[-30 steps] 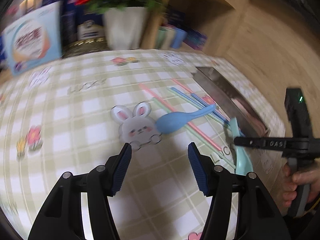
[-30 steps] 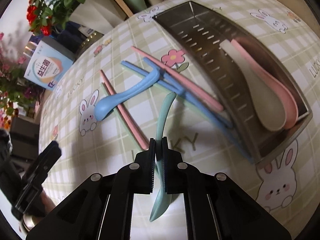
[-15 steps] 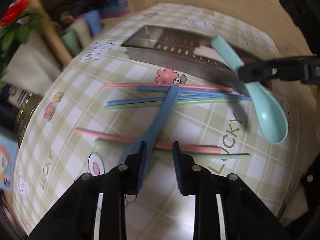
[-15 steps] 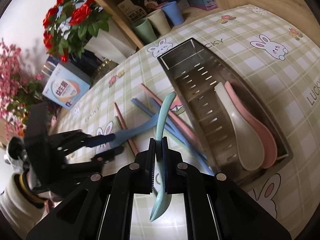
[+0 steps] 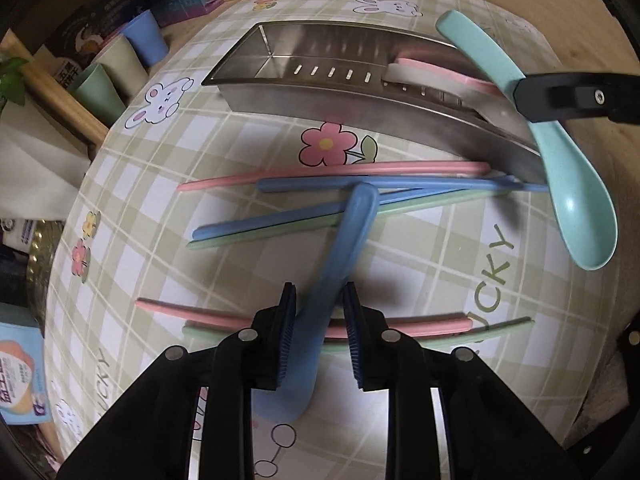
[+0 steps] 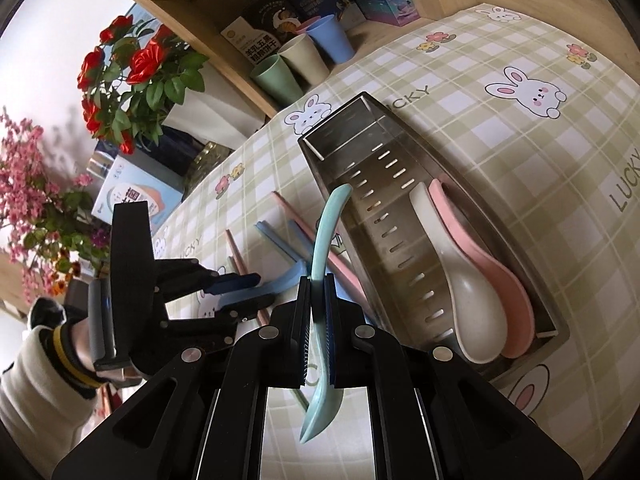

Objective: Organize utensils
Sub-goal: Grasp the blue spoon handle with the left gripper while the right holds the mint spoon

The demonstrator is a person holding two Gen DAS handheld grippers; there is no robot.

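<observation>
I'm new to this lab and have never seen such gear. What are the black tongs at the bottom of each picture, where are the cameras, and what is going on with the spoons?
There is no robot here. A person holds a hand tool with two fingers in each hand, and a wide-angle camera on each tool looks forward along those fingers, so each picture shows its own tool at the bottom.

In the left camera's picture, the left gripper points down at a checked tablecloth, with a blue spoon between its fingers. Pink, blue and green chopsticks lie loose around it.

In the right camera's picture, the right gripper is clamped on a mint spoon, lifted near a metal tray. A white spoon and a pink spoon already lie in the tray.
</observation>
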